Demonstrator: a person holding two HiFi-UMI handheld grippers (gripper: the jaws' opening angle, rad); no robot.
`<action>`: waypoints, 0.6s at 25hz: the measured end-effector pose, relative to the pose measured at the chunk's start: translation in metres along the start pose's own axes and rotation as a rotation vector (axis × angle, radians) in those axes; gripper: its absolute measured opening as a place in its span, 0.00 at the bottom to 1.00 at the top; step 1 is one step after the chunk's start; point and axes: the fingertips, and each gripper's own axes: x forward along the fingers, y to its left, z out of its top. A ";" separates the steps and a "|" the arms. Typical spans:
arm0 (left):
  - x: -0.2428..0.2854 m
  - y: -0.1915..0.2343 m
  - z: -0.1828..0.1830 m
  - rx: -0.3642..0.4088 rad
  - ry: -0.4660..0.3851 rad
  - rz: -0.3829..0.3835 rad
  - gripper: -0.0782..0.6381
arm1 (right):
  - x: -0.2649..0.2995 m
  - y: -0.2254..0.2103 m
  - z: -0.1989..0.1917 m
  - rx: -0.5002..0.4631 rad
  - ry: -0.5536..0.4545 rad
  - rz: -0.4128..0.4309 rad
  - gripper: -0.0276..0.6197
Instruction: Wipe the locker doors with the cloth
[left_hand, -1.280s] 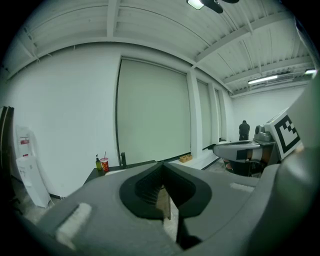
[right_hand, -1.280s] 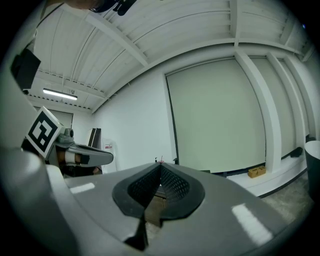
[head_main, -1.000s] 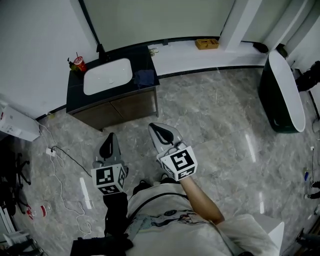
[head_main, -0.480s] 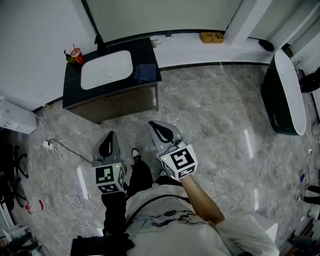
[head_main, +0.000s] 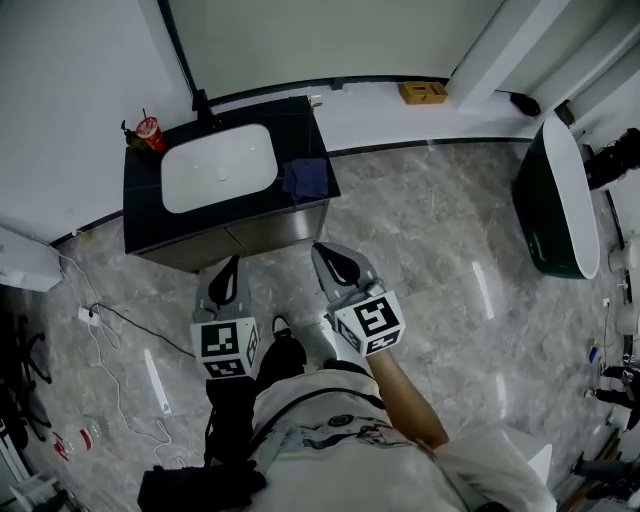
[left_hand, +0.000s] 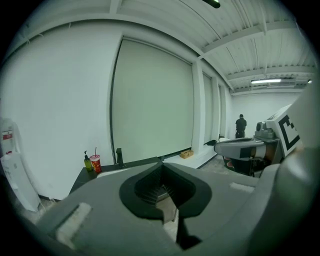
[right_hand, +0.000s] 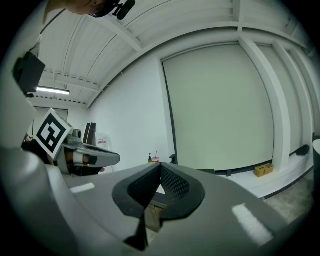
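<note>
A dark blue cloth (head_main: 307, 178) lies crumpled on the right end of the black vanity top (head_main: 145, 205), beside the white basin (head_main: 218, 167). The brown cabinet doors (head_main: 245, 237) below face me. My left gripper (head_main: 229, 264) is shut and empty, its tips just short of the cabinet front. My right gripper (head_main: 326, 250) is also shut and empty, near the cabinet's right corner, below the cloth. The left gripper view shows my left gripper (left_hand: 161, 165) aimed at the counter, and the right gripper view shows the right gripper's (right_hand: 160, 166) closed tips.
A red cup (head_main: 150, 130) and a green bottle stand at the counter's back left, next to a black faucet (head_main: 203, 103). A dark bathtub (head_main: 558, 200) stands at the right. Cables (head_main: 110, 312) trail over the marble floor at the left. A yellow box (head_main: 425, 92) sits on the ledge.
I have stepped toward the vanity. Both grippers have moved forward together and now sit close to the cabinet front. Their jaws stay shut.
</note>
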 end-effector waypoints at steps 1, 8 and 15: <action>0.007 0.007 0.003 0.001 -0.001 -0.010 0.11 | 0.011 -0.003 0.001 0.000 0.003 -0.012 0.05; 0.047 0.047 0.008 -0.014 0.023 -0.023 0.11 | 0.064 -0.012 -0.012 0.022 0.062 -0.027 0.05; 0.086 0.053 0.002 -0.027 0.062 0.035 0.11 | 0.105 -0.052 -0.051 0.050 0.163 0.011 0.05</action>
